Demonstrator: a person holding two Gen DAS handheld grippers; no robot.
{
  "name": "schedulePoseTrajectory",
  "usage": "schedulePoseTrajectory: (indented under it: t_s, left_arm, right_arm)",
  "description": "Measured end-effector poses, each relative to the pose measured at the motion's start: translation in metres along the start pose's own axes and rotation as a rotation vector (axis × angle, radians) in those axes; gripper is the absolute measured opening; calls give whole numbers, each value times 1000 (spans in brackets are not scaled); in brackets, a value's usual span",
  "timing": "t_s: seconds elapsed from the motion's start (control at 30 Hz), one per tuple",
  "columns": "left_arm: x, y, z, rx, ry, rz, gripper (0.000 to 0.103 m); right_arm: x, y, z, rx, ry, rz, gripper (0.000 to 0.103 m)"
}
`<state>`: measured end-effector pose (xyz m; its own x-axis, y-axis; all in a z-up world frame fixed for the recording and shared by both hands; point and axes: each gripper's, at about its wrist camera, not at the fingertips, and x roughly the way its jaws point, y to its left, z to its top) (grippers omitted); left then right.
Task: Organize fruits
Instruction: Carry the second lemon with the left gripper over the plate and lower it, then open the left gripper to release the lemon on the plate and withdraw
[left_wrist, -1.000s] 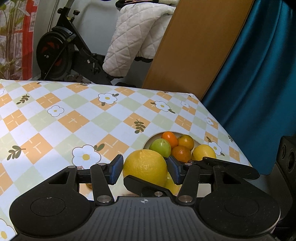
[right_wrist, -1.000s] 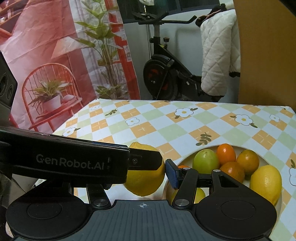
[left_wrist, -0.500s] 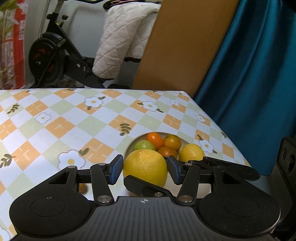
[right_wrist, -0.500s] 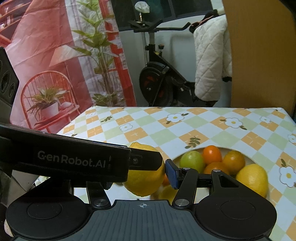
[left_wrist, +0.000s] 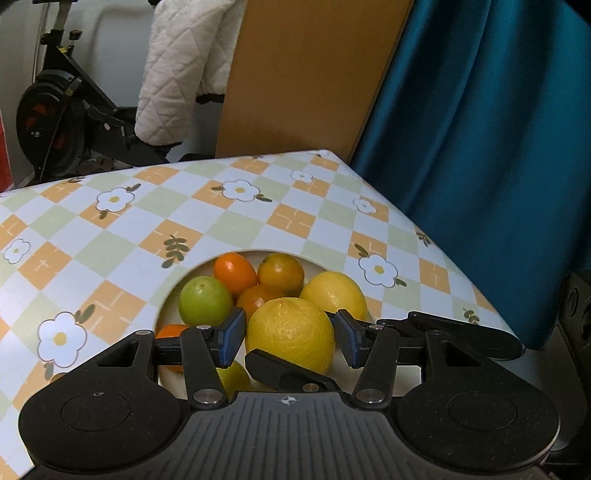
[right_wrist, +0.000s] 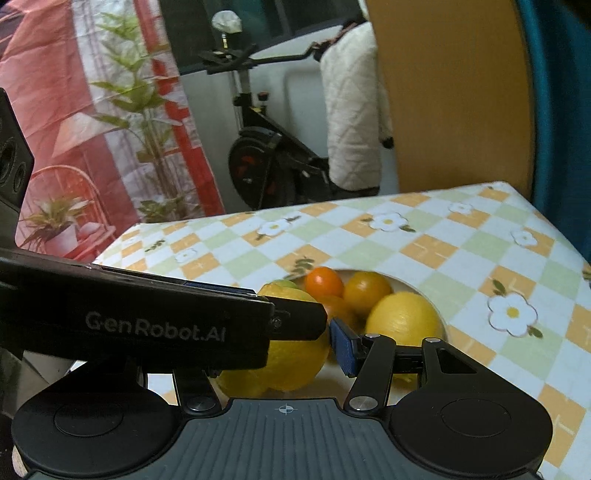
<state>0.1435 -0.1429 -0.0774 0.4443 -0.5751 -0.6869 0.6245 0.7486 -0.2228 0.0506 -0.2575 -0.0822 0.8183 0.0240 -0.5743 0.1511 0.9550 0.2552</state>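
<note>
A big yellow lemon sits between the blue pads of my left gripper, held above a white plate of fruit. The pads stand close on each side of it; the right gripper's finger crosses under it. The plate holds a green lime, small oranges, another lemon and more fruit below. In the right wrist view the same held lemon lies between my right gripper's pads, its left finger hidden behind the left gripper's body. The plate's second lemon lies beyond.
The table has a checked flower tablecloth; its right edge runs along a blue curtain. A brown board and an exercise bike with a white quilt stand behind the table.
Both grippers with the big lemon have moved to the right and forward, from beside the plate to over its fruit. The grip looks unchanged.
</note>
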Motion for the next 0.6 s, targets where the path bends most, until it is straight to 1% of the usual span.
schedulePoseTrajectory:
  t_s: [0.37,0.6]
  left_arm:
    - [12,0,-3,15,42,26,56]
    - [16,1,-5,25,44,32,56]
  right_arm:
    - [13,-9,-10,29,35,8,51]
    - [19,-9,-12,30,44,-4,51]
